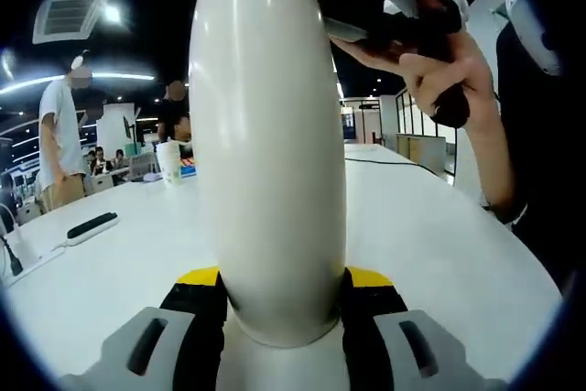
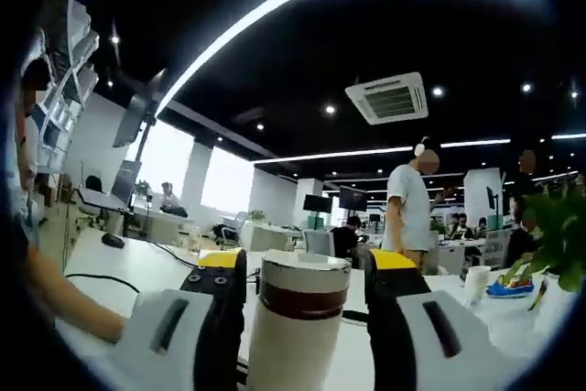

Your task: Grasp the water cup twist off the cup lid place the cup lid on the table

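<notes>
Cup lid (image 2: pixel 302 274) between fingers (image 2: pixel 218 318) — contact unclear.

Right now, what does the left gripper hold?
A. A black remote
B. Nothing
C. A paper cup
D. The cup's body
D: in the left gripper view, the left gripper's jaws press both sides of the white cup, above the table.
</notes>
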